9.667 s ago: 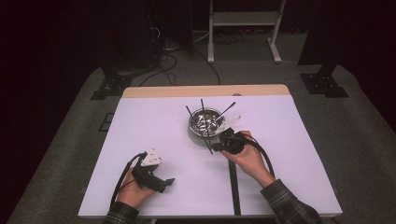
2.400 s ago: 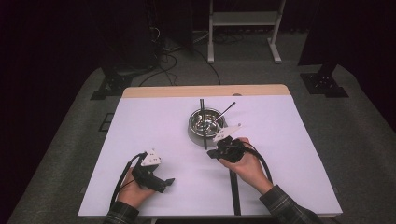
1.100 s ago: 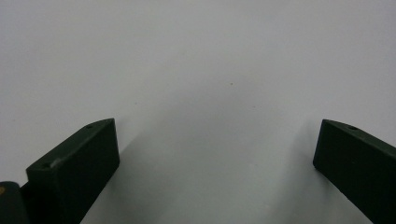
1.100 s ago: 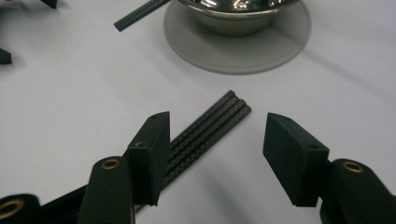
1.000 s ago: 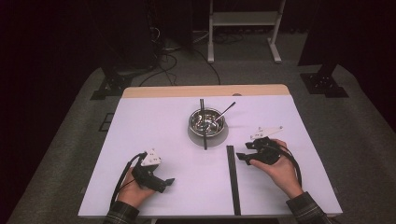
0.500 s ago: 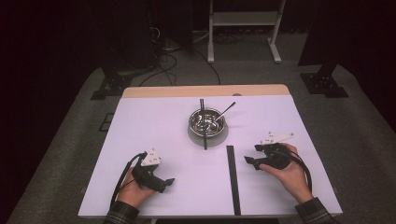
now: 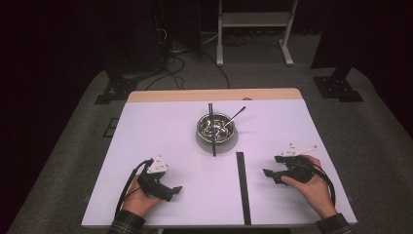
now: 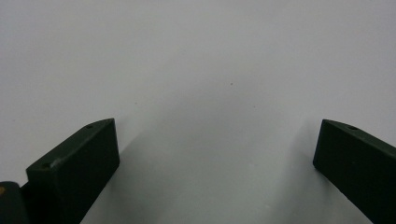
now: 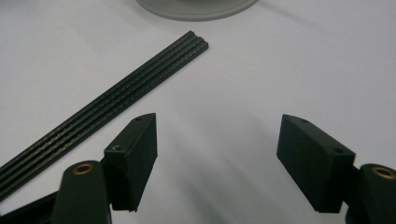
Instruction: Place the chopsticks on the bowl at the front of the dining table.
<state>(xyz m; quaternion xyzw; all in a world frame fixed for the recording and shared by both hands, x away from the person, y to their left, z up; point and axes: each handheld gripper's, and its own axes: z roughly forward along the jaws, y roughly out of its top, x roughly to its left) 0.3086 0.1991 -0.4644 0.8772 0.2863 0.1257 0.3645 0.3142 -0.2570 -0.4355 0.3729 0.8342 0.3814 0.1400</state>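
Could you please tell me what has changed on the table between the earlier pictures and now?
The right gripper carried chopsticks out of the metal bowl, laid them in the black bundle on the table, then drew off to the right; its jaws have just been opening, nothing between them. One chopstick and a spoon remain at the bowl. The left gripper stayed put, open.

One bowl [image 7: 215, 127], four black chopsticks [image 7: 242, 186]

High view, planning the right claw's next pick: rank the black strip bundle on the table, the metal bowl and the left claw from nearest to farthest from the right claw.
1. Black strip bundle: flat on the table, just left of the right claw.
2. Metal bowl: farther up the table, left of centre from that claw.
3. Left claw: across the table, near the front-left edge.
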